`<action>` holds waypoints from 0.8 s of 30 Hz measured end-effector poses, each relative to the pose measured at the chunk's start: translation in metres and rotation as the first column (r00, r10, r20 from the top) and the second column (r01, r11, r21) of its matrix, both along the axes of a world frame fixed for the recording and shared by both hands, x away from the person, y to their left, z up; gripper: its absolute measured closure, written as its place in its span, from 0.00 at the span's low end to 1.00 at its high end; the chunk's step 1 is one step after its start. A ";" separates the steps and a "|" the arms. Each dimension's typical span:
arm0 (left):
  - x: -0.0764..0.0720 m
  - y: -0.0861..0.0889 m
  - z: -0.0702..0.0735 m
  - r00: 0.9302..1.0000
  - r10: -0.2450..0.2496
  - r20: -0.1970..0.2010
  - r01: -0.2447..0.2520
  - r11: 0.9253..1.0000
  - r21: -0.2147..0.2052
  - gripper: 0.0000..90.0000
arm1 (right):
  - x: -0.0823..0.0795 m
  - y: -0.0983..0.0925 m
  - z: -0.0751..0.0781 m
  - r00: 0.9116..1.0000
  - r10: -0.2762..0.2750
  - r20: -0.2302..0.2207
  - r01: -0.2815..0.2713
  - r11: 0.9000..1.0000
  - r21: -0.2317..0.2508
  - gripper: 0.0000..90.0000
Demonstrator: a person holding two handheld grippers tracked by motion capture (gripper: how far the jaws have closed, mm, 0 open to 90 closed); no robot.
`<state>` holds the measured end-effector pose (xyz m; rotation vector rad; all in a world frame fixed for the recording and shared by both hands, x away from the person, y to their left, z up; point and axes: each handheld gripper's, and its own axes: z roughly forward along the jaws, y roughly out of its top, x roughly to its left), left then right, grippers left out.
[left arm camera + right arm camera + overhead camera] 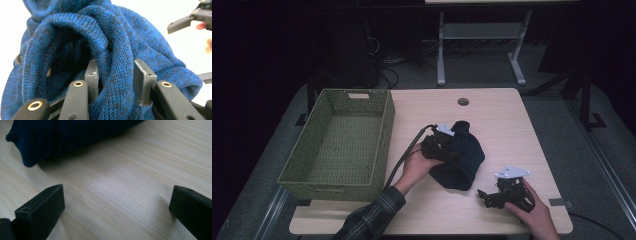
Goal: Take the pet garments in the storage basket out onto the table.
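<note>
A dark blue knitted garment [467,160] lies bunched in the middle of the wooden table [502,120]. My left gripper [448,150] is at its left side, shut on a thick fold of the knit. In the left gripper view the fold of the garment [117,37] is pinched between the two pads of my left gripper [116,75]. My right gripper [486,196] rests low near the table's front right, apart from the garment, and stands open. In the right gripper view my right gripper [117,205] has bare wood between its jaws, and the garment [62,135] lies beyond at the upper left.
An empty green woven basket [384,130] stands along the left side of the table, close to my left forearm. A round cable hole [463,102] sits near the far edge. Bare table [130,170] spreads around the right gripper.
</note>
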<state>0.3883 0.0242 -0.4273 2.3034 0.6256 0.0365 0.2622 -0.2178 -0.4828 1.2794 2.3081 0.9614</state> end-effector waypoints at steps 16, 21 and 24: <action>0.000 -0.016 -0.029 0.999 0.030 -0.032 -0.029 0.999 0.028 0.46 | 0.000 0.000 0.000 1.000 0.002 0.000 -0.002 1.000 -0.002 0.00; -0.001 -0.015 -0.025 0.999 0.041 -0.033 -0.041 0.999 0.020 0.33 | 0.000 0.000 0.000 1.000 0.002 0.001 -0.002 1.000 -0.001 0.00; -0.002 -0.014 -0.020 0.999 0.047 -0.019 -0.047 0.999 0.021 0.26 | 0.000 0.000 0.000 1.000 0.001 0.001 -0.001 1.000 -0.002 0.00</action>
